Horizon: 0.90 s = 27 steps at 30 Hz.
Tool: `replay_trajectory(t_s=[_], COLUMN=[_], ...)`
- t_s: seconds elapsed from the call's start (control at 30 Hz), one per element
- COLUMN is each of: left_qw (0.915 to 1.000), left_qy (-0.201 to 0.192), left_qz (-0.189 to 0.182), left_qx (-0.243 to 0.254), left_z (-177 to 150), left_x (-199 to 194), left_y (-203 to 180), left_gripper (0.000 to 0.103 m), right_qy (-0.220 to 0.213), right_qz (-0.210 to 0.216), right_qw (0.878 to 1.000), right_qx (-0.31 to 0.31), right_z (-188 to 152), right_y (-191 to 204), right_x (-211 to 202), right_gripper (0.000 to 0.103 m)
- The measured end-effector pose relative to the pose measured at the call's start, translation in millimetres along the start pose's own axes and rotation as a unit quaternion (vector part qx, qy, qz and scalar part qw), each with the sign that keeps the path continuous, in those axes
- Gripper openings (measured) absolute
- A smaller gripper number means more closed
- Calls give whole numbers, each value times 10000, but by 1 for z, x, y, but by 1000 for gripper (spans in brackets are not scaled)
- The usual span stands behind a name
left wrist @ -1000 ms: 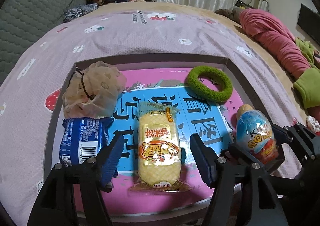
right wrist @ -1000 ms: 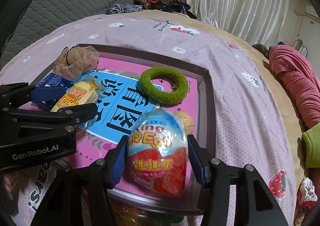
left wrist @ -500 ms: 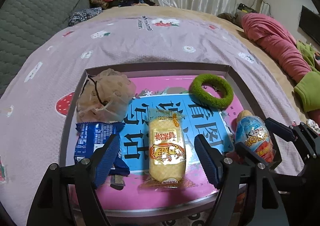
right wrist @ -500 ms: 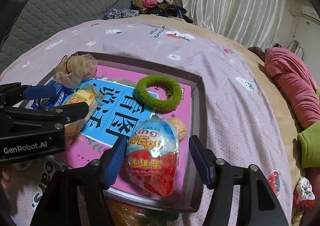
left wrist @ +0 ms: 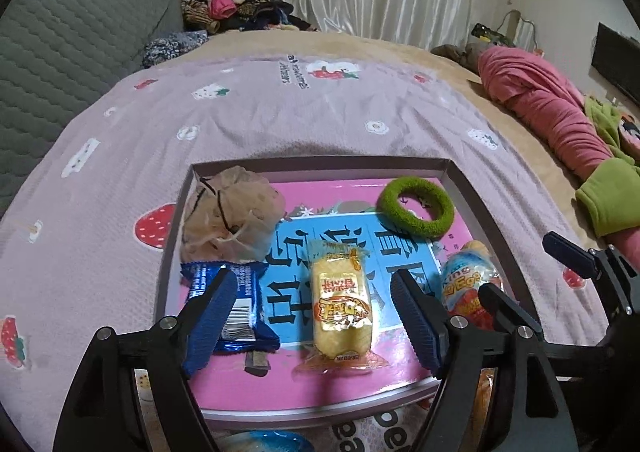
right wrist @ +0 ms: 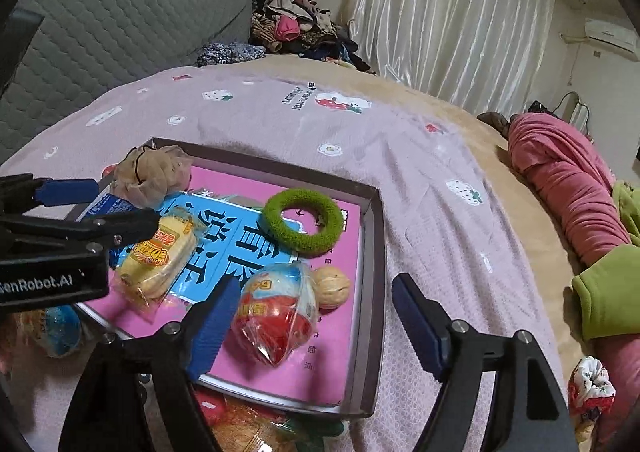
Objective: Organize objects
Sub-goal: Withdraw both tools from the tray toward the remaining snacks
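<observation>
- Over the tray [left wrist: 476, 196] on the bed, left tongs [left wrist: 316, 316] stand apart with nothing clamped; the cake pack [left wrist: 342, 310] lies flat on the tray floor beneath the gap, free of both pads.
- Right tongs [right wrist: 312, 326] are opening; the egg [right wrist: 276, 312] lies on the tray by the left pad, not pinched, with a walnut [right wrist: 331, 287] just behind it.
- Also in the tray: blue pack [left wrist: 236, 300], mesh bag [left wrist: 232, 216], green ring [left wrist: 416, 208].
- Judged step: letting go and backing off after placing.
- To do it well, I would lift each pair straight away with jaws wide, so no pad drags a wrapper.
- Watch the egg: rounded, likely to roll toward the walnut or the tray wall.
- Keep the two tongs apart from each other.
</observation>
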<state>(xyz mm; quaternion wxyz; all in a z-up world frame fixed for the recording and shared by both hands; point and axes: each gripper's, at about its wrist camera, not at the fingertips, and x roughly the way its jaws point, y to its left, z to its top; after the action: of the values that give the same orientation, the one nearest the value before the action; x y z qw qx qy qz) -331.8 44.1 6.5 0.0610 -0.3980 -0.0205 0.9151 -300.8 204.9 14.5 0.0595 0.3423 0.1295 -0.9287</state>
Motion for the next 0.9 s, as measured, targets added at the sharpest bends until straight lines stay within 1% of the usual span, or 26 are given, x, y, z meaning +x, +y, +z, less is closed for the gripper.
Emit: replay_trajectory(t_s=[0.1, 0.23, 0.3, 0.37, 0.47, 0.6, 0.77, 0.9], left_qw=[9999, 9994, 9987, 9983, 9978, 9962, 9932, 9931], left_qy=[-98, -270, -429, -524, -581, -679, -818, -875], left_qz=[119, 183, 246, 221, 258, 486, 733, 681], left_qx=[-23, -99, -127, -156, -183, -265, -388, -372], left_z=[3, 5, 8, 10, 10, 7, 0, -2], left_x=[-9, -27, -41, -52, -64, -79, -101, -120], left_y=[4, 13, 15, 17, 21, 29, 38, 36], left_gripper=[80, 80, 80, 80, 80, 80, 80, 80], right_qy=[-40, -175, -253, -328, -424, -496, -595, -604], right_qz=[-71, -106, -121, -156, -200, -306, -386, -434], right_qw=[10000, 9998, 9996, 9993, 9989, 9982, 9974, 9971], right_qx=[-31, -65, -69, -64, -58, -103, -119, -149], right_z=[2, 5, 7, 8, 11, 15, 18, 19], right_y=[2, 6, 8, 9, 13, 16, 18, 17], right_x=[-3, -16, -26, -34, -46, -64, -89, -109], right_gripper=[78, 78, 81, 84, 86, 87, 92, 93])
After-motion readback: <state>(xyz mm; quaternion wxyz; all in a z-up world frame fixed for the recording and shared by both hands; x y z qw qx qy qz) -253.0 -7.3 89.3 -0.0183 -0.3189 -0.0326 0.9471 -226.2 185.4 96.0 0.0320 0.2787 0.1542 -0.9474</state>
